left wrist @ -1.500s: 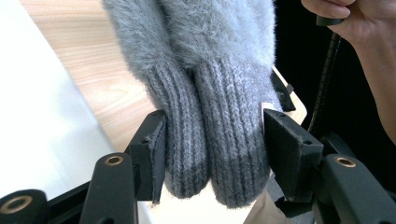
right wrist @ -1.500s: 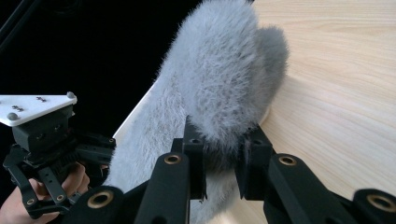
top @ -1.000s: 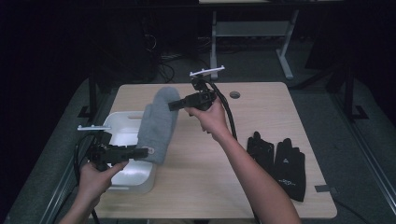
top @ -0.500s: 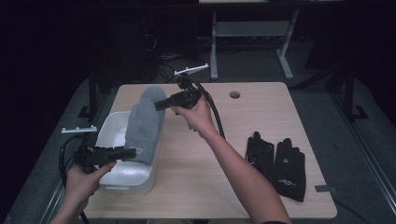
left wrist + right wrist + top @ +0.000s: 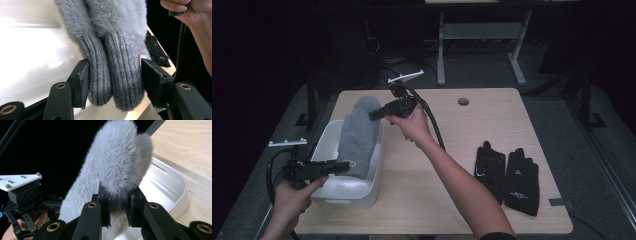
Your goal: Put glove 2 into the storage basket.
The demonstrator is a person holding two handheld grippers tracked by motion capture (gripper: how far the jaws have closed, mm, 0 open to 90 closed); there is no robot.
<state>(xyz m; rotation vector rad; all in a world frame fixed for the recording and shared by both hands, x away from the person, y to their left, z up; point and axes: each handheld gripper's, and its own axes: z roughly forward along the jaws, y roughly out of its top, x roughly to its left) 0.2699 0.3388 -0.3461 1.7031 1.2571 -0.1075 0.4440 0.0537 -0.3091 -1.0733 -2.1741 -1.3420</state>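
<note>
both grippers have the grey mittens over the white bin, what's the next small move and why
Probably lower both ends together. The left gripper clamps the ribbed cuffs and the right gripper pinches the fuzzy tips, so the grey mittens hang stretched over the white bin, already lined up with it.

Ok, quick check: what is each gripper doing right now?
Left gripper: shut on the ribbed cuffs of the grey mittens.
Right gripper: shut on the mittens' fluffy tip end, above the white bin.
</note>
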